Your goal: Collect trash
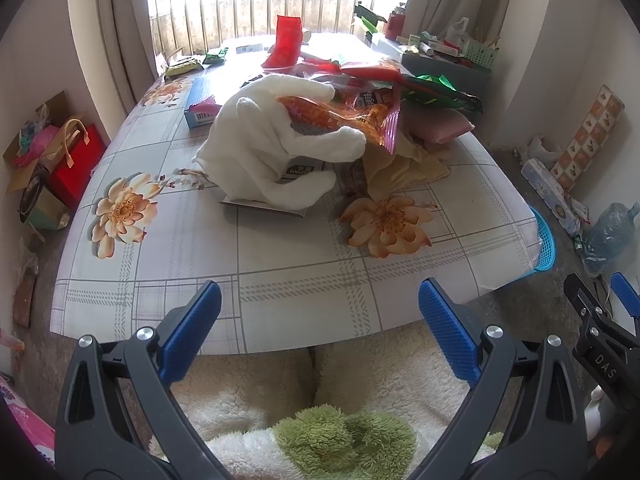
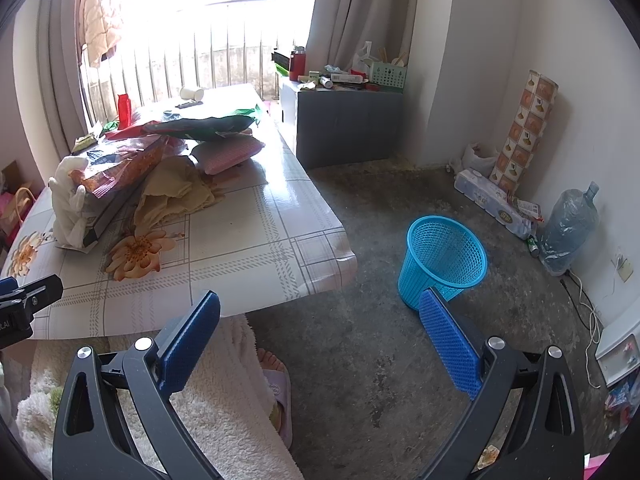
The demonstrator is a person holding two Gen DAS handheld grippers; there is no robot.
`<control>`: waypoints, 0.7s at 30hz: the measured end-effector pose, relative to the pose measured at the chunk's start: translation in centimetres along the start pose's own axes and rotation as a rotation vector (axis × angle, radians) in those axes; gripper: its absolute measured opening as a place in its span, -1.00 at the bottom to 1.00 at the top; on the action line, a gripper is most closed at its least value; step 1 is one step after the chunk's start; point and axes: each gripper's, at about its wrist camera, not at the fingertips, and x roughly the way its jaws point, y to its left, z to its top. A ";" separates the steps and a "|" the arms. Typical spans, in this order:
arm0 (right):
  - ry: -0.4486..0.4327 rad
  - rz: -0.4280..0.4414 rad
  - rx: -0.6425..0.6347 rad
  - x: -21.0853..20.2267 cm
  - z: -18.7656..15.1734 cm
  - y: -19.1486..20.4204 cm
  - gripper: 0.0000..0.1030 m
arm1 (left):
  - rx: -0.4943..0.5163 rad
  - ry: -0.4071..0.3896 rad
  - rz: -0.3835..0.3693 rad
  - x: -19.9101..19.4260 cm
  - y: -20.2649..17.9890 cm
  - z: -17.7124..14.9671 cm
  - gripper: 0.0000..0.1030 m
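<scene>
A: Trash first. Where is it?

B: Left to right in the left wrist view: a blue box at upper left of the surface, then a white glove at centre, draped over an orange wrapper, with a flat dark card under it. Right of those, a yellow cloth, a pink pad and a green bag on top of the heap.

A: And the claws?

B: Left claw is spread wide, nothing between its blue pads, low at the near edge. Right claw is equally wide and empty, off the surface's right corner, over the floor.

A: Which is nearer the heap?

B: I'd say the left. The heap lies straight ahead of it and slightly right, well apart across bare cloth. From the right claw it sits far to the upper left.

A: How does the wrapper lie?

B: Its long axis runs left to right across the left view, the crimped end pointing right. A reach from the near edge would meet it broadside, probably best gripped at that free right end.

A: The bin?

B: Blue basket, on the floor, tilted, its mouth facing up and right, just beyond the right claw.
</scene>
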 end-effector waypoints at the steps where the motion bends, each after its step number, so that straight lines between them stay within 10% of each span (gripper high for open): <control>1: 0.001 0.000 0.002 0.1 0.0 0.0 0.89 | -0.001 0.002 0.001 0.1 0.1 0.0 0.83; 13: -0.061 0.040 0.012 0.8 2.4 0.9 0.89 | -0.048 0.007 -0.012 2.1 2.2 1.6 0.83; 21: -0.146 0.187 -0.053 2.1 4.9 4.4 0.89 | -0.071 -0.203 -0.088 2.0 6.0 2.5 0.83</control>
